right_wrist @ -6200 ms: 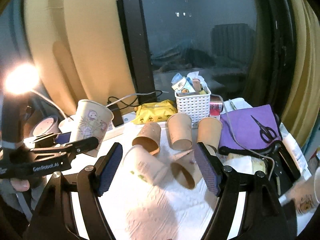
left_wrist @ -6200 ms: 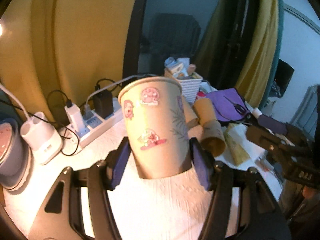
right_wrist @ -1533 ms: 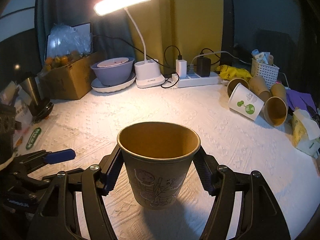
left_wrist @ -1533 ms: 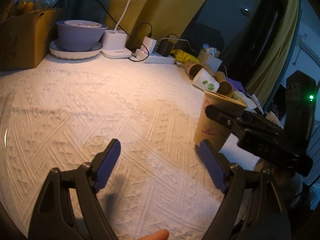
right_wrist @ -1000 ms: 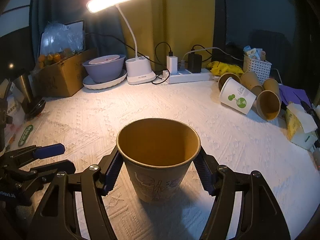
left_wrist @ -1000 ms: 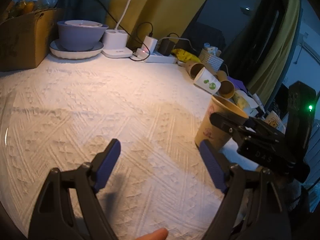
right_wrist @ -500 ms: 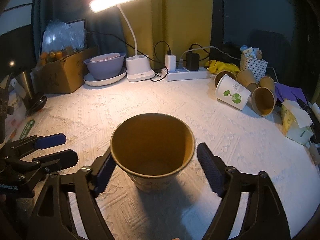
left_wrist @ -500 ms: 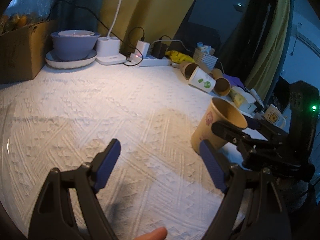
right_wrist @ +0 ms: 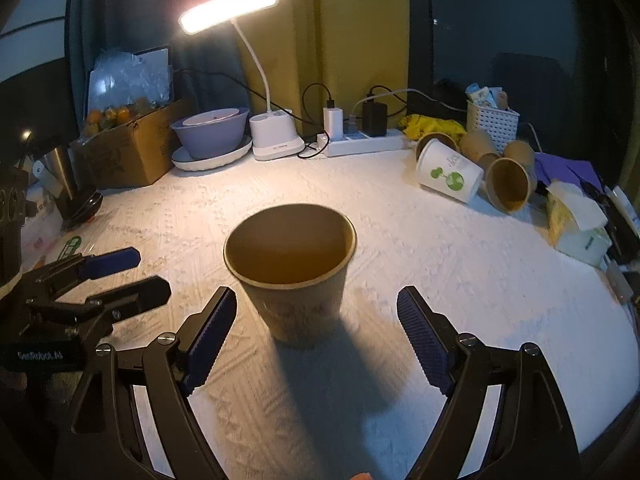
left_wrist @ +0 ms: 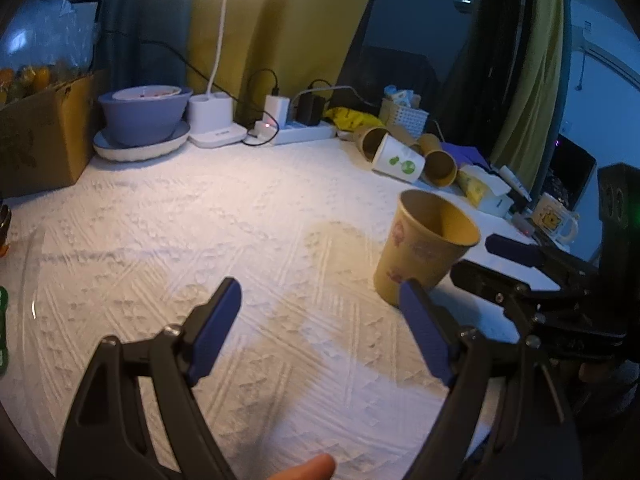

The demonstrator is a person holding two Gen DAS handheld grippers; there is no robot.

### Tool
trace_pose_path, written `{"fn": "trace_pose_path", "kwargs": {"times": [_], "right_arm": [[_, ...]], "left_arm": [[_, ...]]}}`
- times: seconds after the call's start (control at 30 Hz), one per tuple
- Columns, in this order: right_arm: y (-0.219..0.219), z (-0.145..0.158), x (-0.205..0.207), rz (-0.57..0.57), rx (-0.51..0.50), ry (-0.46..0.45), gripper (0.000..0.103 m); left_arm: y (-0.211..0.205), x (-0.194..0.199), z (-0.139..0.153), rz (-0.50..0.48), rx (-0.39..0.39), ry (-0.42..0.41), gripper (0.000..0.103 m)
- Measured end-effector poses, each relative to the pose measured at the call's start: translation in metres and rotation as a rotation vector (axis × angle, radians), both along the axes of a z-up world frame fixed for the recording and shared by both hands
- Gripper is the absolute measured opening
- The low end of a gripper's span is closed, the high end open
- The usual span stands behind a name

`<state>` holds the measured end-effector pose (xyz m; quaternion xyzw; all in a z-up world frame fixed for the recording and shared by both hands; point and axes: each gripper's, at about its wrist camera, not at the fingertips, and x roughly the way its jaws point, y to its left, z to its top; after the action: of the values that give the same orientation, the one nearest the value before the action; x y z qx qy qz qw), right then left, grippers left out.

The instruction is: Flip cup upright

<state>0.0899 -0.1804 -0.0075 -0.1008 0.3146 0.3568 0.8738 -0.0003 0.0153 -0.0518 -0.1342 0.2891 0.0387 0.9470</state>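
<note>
Cup upright between open grippers

Cup of brown paper stands upright on the white textured cloth, mouth open to the ceiling; printed pictures show on its side in the left wrist view; nothing touches it.

Right gripper sits just behind the cup with its blue-padded fingers spread wide, one to each side, both clear of the paper; it holds nothing.

Left gripper also has its fingers wide apart and holds nothing; the cup stands ahead of it and to its right, just beyond the right fingertip; in the right wrist view this gripper appears at the left edge, apart from the cup.

Along the back edge: a lit desk lamp, a purple bowl on a plate, a power strip with chargers plugged in, a cardboard box; at the far right, a heap of paper cups lying on their sides, near a white basket.
</note>
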Motion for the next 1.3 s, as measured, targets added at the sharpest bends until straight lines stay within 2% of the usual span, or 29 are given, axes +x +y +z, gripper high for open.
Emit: {"fn": "trace_pose_path", "kwargs": {"times": [0.13, 0.3, 0.77, 0.83, 0.9, 1.3], "right_arm": [[-0.011, 0.003, -0.007, -0.005, 0.008, -0.003, 0.085], [-0.025, 0.007, -0.013, -0.023, 0.019, -0.011, 0.085], [-0.059, 0.035, -0.033, -0.080, 0.063, -0.072, 0.085], [-0.063, 0.040, -0.037, -0.085, 0.068, -0.084, 0.085], [-0.067, 0.047, -0.040, -0.091, 0.074, -0.103, 0.085], [-0.084, 0.082, -0.054, -0.123, 0.114, -0.190, 0.085]], "left_arm": [[-0.012, -0.004, 0.003, -0.023, 0.010, -0.003, 0.083], [-0.025, -0.008, 0.008, -0.077, -0.021, -0.006, 0.083], [-0.059, -0.019, 0.041, -0.107, 0.088, -0.082, 0.083], [-0.062, -0.022, 0.047, -0.104, 0.105, -0.100, 0.085], [-0.064, -0.024, 0.052, -0.110, 0.109, -0.122, 0.093], [-0.071, -0.038, 0.084, -0.130, 0.145, -0.221, 0.093]]}}
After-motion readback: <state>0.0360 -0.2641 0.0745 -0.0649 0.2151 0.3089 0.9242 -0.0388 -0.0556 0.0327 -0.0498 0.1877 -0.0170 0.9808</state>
